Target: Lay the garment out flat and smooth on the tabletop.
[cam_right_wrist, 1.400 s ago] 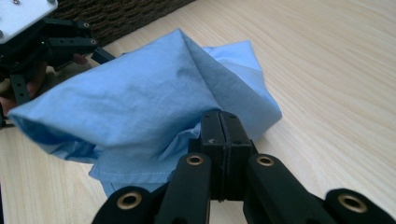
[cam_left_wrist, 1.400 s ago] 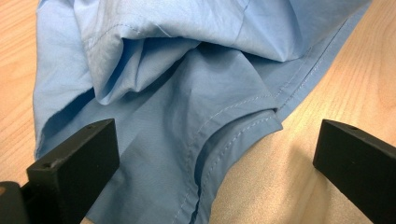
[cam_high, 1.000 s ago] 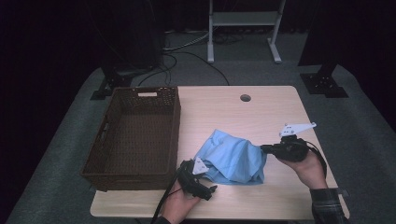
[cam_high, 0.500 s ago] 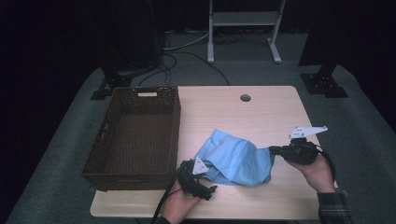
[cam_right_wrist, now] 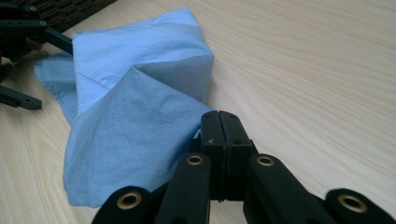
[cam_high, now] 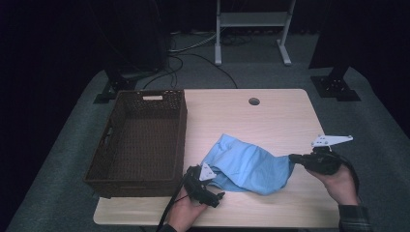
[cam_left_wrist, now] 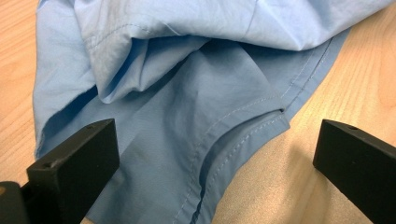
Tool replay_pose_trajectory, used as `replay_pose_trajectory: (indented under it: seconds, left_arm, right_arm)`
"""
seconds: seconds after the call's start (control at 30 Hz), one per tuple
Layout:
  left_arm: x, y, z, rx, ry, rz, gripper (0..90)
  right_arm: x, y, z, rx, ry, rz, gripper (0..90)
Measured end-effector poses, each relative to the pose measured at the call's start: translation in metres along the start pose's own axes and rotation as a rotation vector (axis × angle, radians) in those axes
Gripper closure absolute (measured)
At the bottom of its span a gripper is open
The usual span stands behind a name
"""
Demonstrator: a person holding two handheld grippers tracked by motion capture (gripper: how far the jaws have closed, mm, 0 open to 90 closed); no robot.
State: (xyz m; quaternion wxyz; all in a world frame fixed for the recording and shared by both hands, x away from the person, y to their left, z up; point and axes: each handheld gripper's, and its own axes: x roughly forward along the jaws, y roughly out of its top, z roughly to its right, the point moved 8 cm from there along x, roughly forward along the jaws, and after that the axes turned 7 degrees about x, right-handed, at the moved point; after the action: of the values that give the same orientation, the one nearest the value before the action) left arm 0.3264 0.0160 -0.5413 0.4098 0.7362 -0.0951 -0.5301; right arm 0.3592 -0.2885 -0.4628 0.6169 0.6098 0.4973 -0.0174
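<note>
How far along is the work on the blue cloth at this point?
Early stage. Done: the right gripper is shut on an edge of the blue cloth, drawing it out across the table. In hand: the left gripper stands open around the cloth's stitched hem, not yet clamped. Left: the cloth is rumpled and unfolded, and the wicker basket beside it holds nothing visible.

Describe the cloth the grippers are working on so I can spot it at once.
On the pale wooden table, right of the dark wicker basket, lies a crumpled light-blue cloth. It is the one soft blue thing there, stitched along its hem.
</note>
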Motion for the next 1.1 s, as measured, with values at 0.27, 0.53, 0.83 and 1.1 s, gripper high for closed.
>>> replay_pose_trajectory:
  seconds: [0.27, 0.53, 0.83, 1.1]
  left_arm:
    - [0.0, 0.0, 0.0, 0.0, 0.0, 0.0, 0.0]
    - [0.0, 0.0, 0.0, -0.001, 0.0, 0.0, 0.0]
    - [0.0, 0.0, 0.0, 0.0, -0.001, 0.0, 0.0]
    - [0.0, 0.0, 0.0, 0.005, -0.004, -0.001, 0.0]
  right_arm:
    - [-0.011, -0.013, 0.017, 0.041, -0.034, 0.005, 90.0]
    - [-0.023, -0.026, 0.035, 0.084, -0.077, 0.011, 90.0]
    - [-0.022, -0.04, 0.053, 0.13, -0.093, -0.004, 90.0]
    - [-0.011, -0.058, 0.068, 0.183, -0.091, -0.038, 89.6]
